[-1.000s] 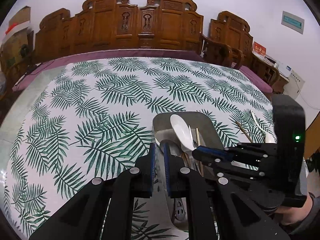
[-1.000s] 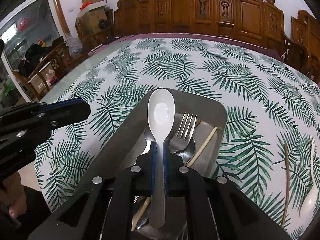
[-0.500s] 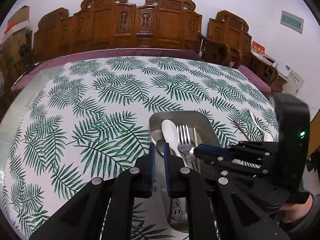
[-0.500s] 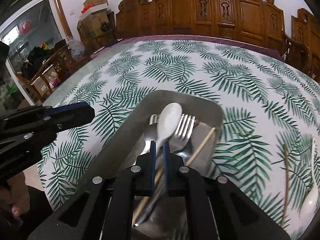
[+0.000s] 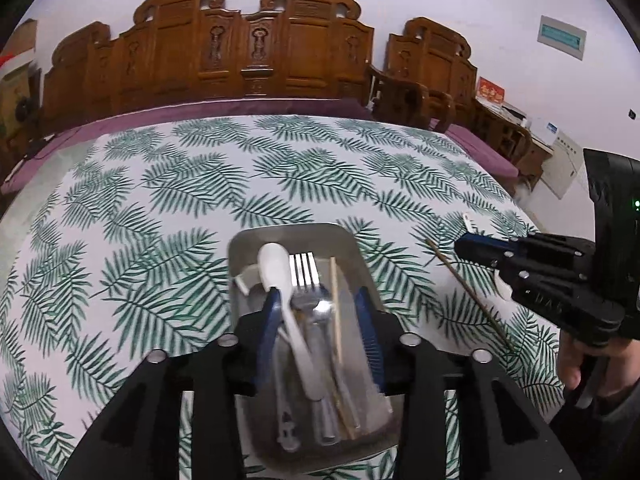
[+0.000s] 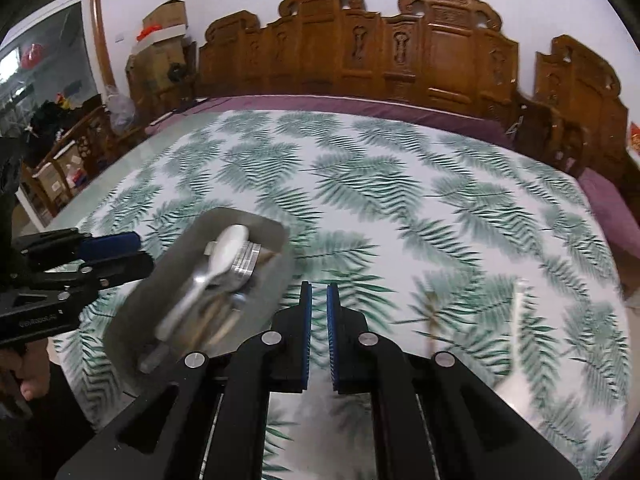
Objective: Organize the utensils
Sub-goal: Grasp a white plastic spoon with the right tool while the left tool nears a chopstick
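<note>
The left gripper [image 5: 318, 316] is angled down over the metal tray [image 5: 244, 240], its jaws just opened, gripping nothing. The right gripper [image 6: 317, 312] is held clenched and empty over the tabletop [image 6: 400, 184] beside the tray. A white spoon [image 5: 276, 264], fork [image 5: 305, 276] and chopstick [image 5: 334, 300] are contained in the tray.

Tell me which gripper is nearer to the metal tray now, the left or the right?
Left. The left gripper is directly over the metal tray, jaws just opened and empty. The right gripper is off beside it, over the tablecloth, shut and empty.
</note>
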